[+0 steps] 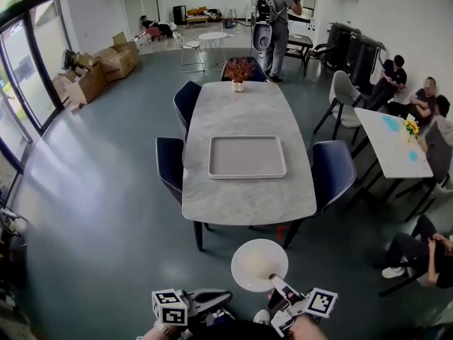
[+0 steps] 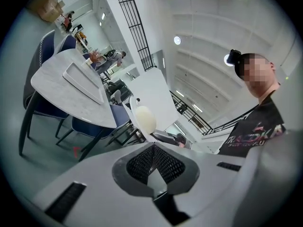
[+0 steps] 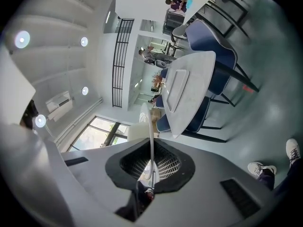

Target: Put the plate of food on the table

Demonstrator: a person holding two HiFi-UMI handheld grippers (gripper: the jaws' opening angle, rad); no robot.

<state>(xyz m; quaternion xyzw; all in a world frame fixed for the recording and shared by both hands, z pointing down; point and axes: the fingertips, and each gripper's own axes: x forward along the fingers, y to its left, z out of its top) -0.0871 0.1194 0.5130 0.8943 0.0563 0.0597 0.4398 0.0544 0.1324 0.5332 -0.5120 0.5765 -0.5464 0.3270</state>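
A round white plate [image 1: 259, 264] hangs over the floor just short of the near end of the grey marble table [image 1: 248, 197]; its top looks plain white. My right gripper [image 1: 277, 282] is shut on the plate's near rim. In the right gripper view the plate [image 3: 151, 136] shows edge-on between the pads, with my right gripper [image 3: 151, 167] clamped on it. My left gripper [image 1: 218, 298] is low beside it, shut and holding nothing [image 2: 154, 148]; the plate [image 2: 144, 118] is ahead of it. A grey rectangular tray [image 1: 247, 156] lies in the middle of the table.
Blue chairs [image 1: 333, 172] stand on both sides of the table, and a vase of dried flowers [image 1: 238, 69] at its far end. A white table [image 1: 393, 144] with seated people is on the right. A person [image 1: 276, 23] stands at the back. Cardboard boxes [image 1: 99, 69] line the left wall.
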